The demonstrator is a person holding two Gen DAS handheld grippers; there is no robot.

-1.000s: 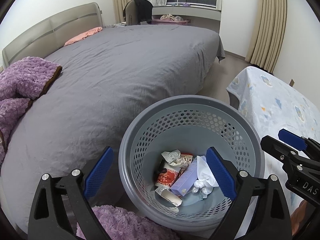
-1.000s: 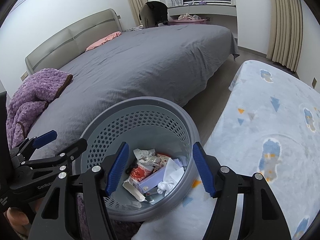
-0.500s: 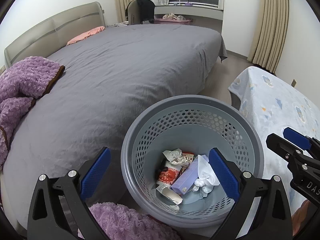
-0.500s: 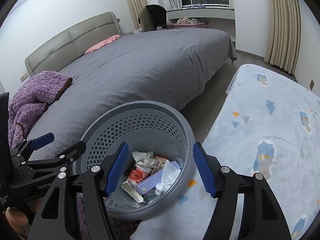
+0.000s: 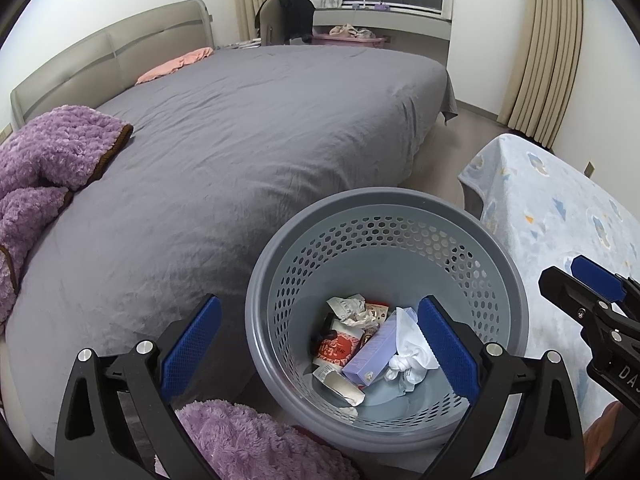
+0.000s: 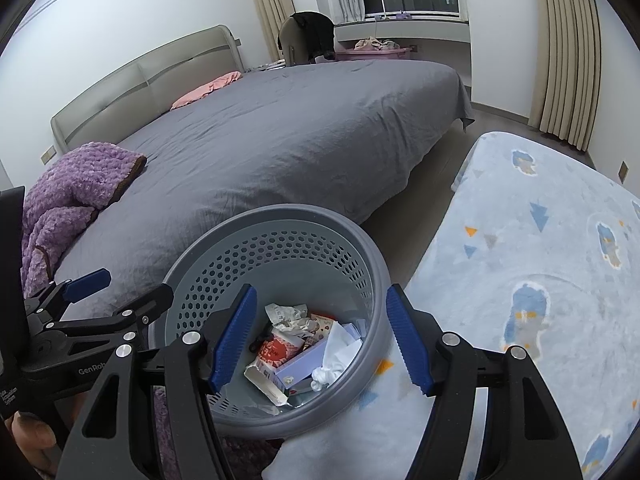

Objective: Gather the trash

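Both grippers: left gripper [image 5: 316, 350] and right gripper [image 6: 322, 340] are held wide open, nothing gripped, above the basket [image 5: 496, 252].
Change: almost none is seen.
Trash [image 5: 368, 354]: already collected in basket; bed [image 5: 240, 140] is seen clear.

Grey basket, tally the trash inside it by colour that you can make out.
In the grey basket:
Red packet: 1
Lavender box: 1
White tissue: 1
Crumpled receipt paper: 1
Torn white wrapper: 1
Total: 5, more may be hidden.
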